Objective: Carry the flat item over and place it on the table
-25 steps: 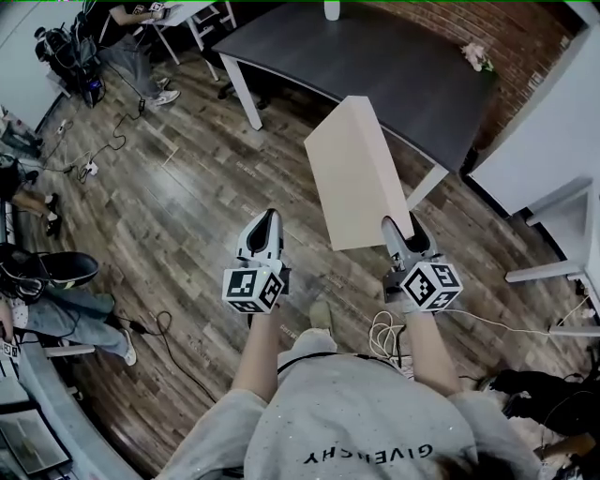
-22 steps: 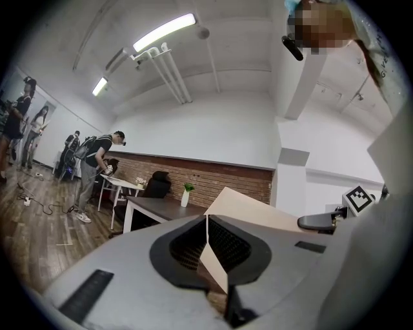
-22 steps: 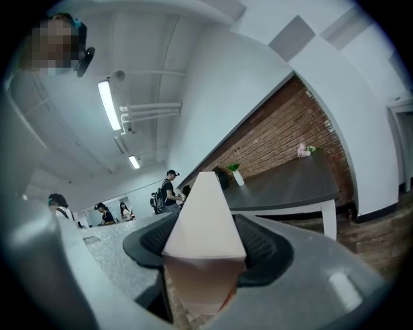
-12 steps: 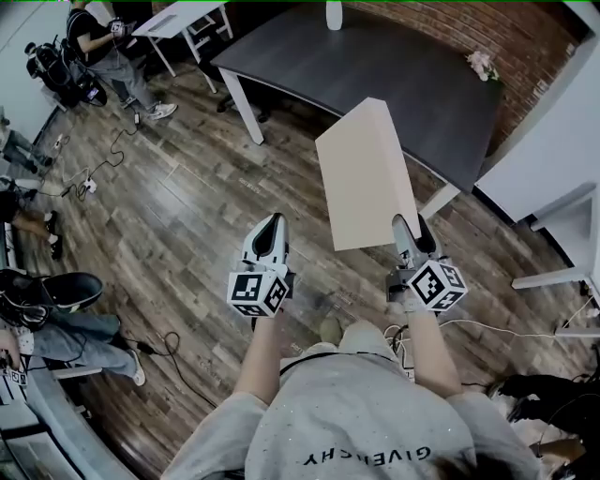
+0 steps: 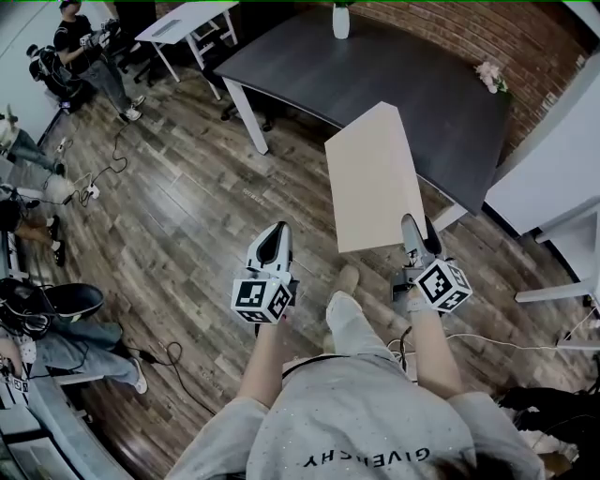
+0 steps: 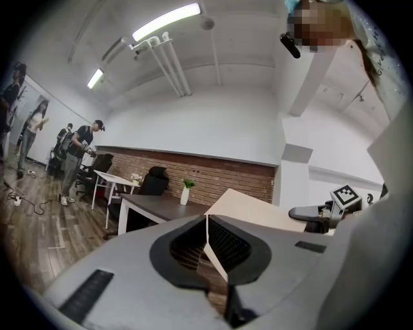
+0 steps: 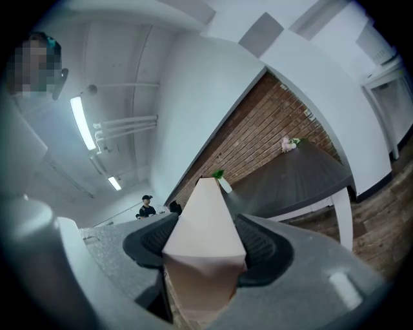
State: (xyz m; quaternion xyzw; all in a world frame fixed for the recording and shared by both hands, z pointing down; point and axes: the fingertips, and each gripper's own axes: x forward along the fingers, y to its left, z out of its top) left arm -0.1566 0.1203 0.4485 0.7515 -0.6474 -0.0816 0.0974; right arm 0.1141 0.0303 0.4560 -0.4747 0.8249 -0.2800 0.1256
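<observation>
The flat item is a pale beige board (image 5: 375,178); its near end is clamped in my right gripper (image 5: 415,228), which is shut on it. The board tilts up and away, and its far end overlaps the near edge of the dark table (image 5: 375,66). In the right gripper view the board (image 7: 205,225) fills the gap between the jaws, with the table (image 7: 297,180) beyond. My left gripper (image 5: 275,236) hangs to the board's left, shut and holding nothing. The left gripper view shows its jaws (image 6: 206,242) pressed together, the board (image 6: 258,209) off to the right.
A white vase (image 5: 340,21) stands at the table's far side and a small flower bunch (image 5: 489,75) at its right end. A white desk (image 5: 183,19) and people (image 5: 84,47) are at the far left. Cables (image 5: 94,169) lie on the wooden floor.
The person has stepped forward; the table is nearer. The board and both grippers have advanced, and the board's far end has come over the table's edge.
</observation>
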